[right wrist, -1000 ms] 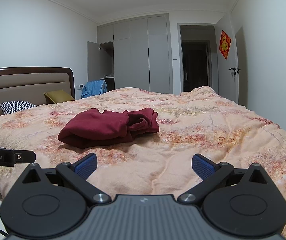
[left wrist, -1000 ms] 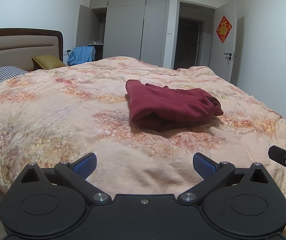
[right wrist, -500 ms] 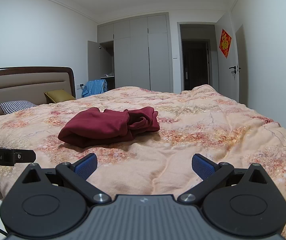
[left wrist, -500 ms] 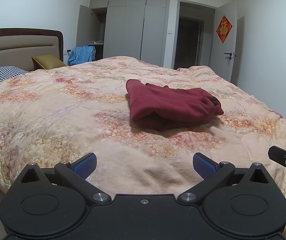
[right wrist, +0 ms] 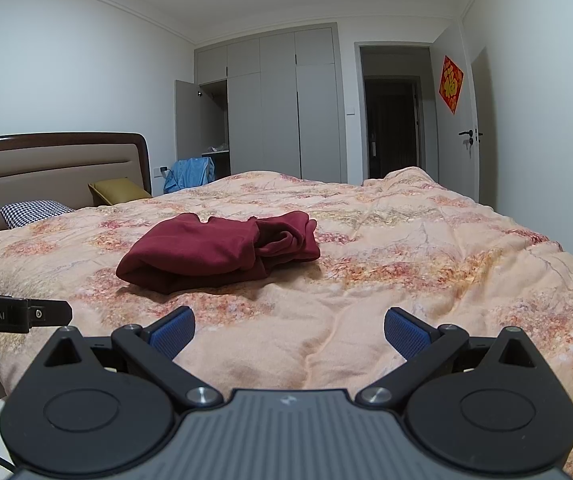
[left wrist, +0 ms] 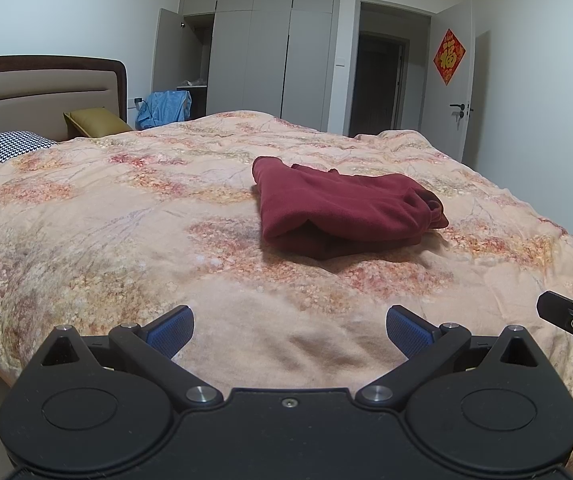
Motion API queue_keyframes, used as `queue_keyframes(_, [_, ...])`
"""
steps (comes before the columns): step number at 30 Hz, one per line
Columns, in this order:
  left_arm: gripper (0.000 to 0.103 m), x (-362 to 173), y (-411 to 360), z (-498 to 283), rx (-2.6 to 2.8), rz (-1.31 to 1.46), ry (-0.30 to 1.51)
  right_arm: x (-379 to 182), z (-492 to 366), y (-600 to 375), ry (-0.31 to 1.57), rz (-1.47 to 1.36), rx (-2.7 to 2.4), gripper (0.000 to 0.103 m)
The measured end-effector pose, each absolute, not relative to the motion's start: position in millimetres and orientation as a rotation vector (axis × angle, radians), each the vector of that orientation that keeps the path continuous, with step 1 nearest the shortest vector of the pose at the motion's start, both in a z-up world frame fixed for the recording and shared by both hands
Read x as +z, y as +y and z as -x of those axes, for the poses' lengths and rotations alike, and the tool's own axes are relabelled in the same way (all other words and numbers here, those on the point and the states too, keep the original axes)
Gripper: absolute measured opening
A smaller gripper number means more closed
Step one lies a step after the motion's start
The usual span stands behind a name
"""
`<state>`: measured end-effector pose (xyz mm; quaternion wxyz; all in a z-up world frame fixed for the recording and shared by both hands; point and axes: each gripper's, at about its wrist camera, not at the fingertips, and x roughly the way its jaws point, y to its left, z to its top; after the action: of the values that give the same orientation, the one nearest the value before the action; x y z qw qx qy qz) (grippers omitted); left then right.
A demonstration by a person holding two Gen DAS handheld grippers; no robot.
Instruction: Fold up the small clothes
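Note:
A dark red garment (left wrist: 342,212) lies folded in a thick bundle on the floral quilt of the bed (left wrist: 126,240). In the right wrist view the garment (right wrist: 222,250) sits left of centre. My left gripper (left wrist: 289,330) is open and empty, held above the near edge of the bed, well short of the garment. My right gripper (right wrist: 289,332) is open and empty too, also back from the garment. The right gripper's finger shows at the right edge of the left wrist view (left wrist: 570,316). The left gripper's finger shows at the left edge of the right wrist view (right wrist: 14,314).
A headboard (left wrist: 38,88) with a houndstooth pillow (left wrist: 6,148) and an olive pillow (left wrist: 94,120) stands at the left. A blue garment (left wrist: 162,108) hangs by the grey wardrobe (left wrist: 270,48). An open doorway (left wrist: 378,84) is at the back right.

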<state>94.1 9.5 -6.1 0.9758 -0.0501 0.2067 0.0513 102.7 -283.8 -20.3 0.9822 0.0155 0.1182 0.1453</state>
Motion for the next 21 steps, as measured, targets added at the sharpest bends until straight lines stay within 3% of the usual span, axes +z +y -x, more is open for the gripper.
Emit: queue_keyframes(21, [0.102, -11.6, 9.2, -94.8, 0.101, 0.107, 0.428, -21.2, -103.7, -283.9, 0.245, -0.032, 0.294, 0.103])
